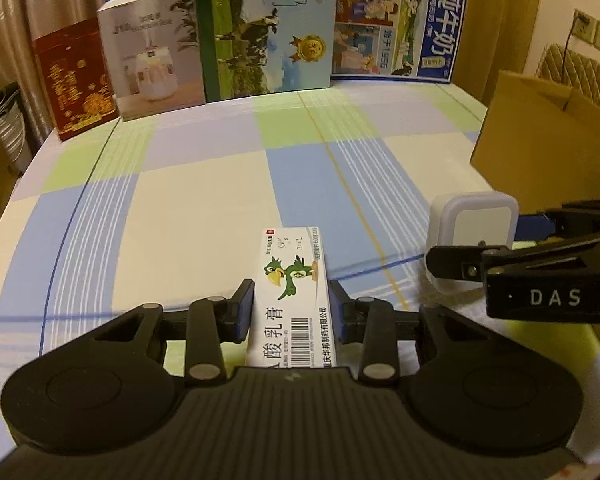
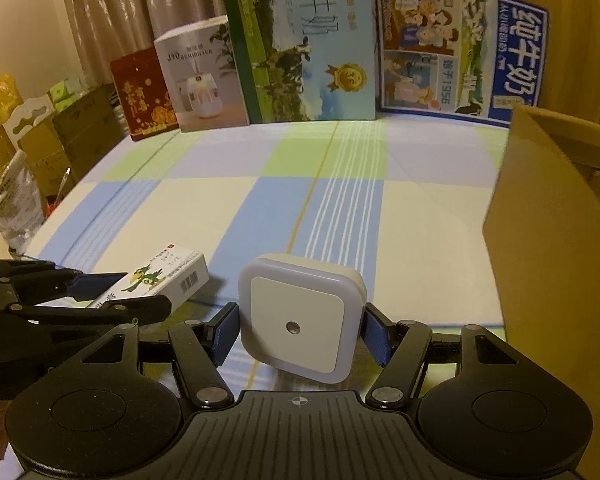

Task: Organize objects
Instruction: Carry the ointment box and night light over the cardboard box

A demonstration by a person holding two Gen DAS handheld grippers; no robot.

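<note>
Clenched in the left gripper [image 1: 290, 308]: a white ointment carton [image 1: 290, 276] with a green bird print and a barcode, blue pads [image 1: 244, 310] pressed to both long sides. Near end of the carton cut off behind the gripper body; far end pointing out over the worktop [image 1: 204, 200], which wears a checked cloth of blue, green and cream. Hard to tell from the left wrist view whether the carton rests on the cloth or hangs just above it; from the right wrist view, seems to lie low against it.

Grasped in the right gripper [image 2: 299, 334]: a white square night light [image 2: 300, 320] with rounded corners and a small round sensor on its face, tilted, pads touching its left and right edges. Lower edge partly hidden by the gripper body. In the left wrist view, half covered by a black finger marked "DAS".

Just beside each other, the two grippers; carton to the left of the night light, apart.

At the right edge, a brown cardboard box [image 2: 548, 240], cut off by the frame, inside not visible. Along the back, standing upright in a row: a red box [image 1: 74, 84], a humidifier box [image 1: 156, 52], a green milk case [image 1: 266, 28], a blue milk case [image 1: 400, 24]. Tops of the two cases cropped; print mirrored and mostly unreadable.
</note>
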